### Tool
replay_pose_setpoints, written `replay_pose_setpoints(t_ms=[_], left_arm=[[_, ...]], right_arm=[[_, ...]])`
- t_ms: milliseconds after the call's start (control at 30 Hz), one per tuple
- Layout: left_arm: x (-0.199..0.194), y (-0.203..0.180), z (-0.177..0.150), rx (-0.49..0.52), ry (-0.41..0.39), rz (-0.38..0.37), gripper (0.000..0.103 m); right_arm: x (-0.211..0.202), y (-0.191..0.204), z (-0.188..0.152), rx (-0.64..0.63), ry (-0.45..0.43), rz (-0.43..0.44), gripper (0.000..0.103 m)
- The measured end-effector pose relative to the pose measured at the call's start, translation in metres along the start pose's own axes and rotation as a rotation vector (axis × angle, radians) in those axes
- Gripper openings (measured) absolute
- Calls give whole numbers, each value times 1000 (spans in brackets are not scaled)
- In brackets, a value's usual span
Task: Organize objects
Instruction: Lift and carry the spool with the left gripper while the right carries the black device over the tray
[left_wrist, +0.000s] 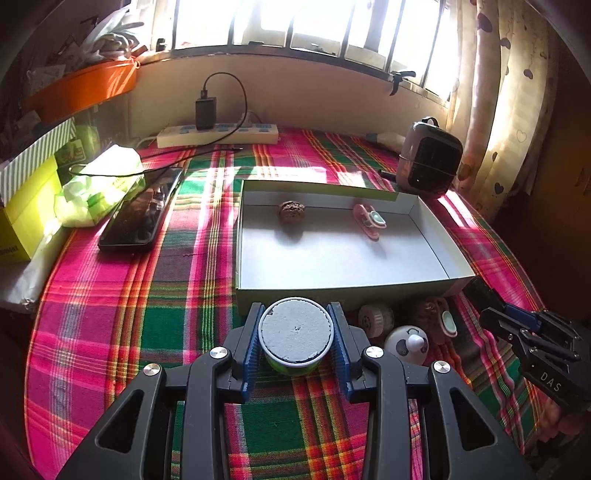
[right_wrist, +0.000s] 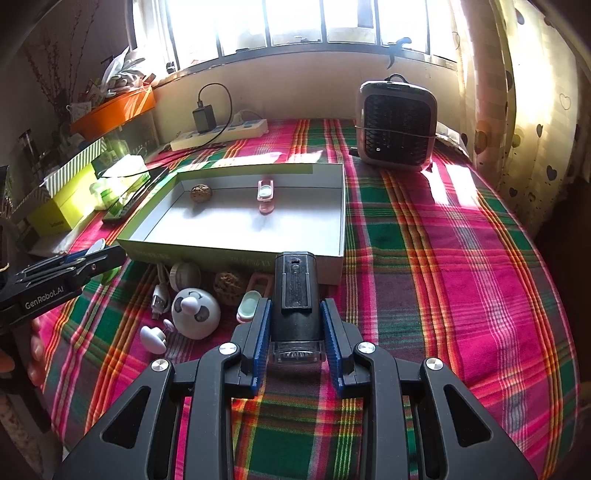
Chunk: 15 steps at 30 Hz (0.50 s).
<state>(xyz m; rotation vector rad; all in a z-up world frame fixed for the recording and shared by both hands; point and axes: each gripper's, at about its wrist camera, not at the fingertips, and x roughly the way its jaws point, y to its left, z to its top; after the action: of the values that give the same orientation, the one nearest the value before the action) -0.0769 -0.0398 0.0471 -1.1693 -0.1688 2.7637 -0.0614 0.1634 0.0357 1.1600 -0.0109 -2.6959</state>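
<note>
Over the cloth, both tools (angled down) grip: left tool (left_wrist: 295, 341) a tin (left_wrist: 294, 330), right tool (right_wrist: 295, 341) a flashlight (right_wrist: 295, 295).

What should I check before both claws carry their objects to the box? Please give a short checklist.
1. Left claw shut on the round tin: ok.
2. Right claw shut on the black flashlight: ok.
3. Free floor in the box beside the walnut and pink clip: ok.
4. Tin lifted clear of the cloth: cannot tell.
5. Claws apart from each other: ok.
</note>
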Motion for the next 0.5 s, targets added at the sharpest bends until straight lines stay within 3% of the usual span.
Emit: replay_pose_setpoints(t_ms=[500], left_arm=[[7, -6, 26, 26, -11, -20, 32]], right_arm=[[3, 3, 27, -9, -20, 9, 29]])
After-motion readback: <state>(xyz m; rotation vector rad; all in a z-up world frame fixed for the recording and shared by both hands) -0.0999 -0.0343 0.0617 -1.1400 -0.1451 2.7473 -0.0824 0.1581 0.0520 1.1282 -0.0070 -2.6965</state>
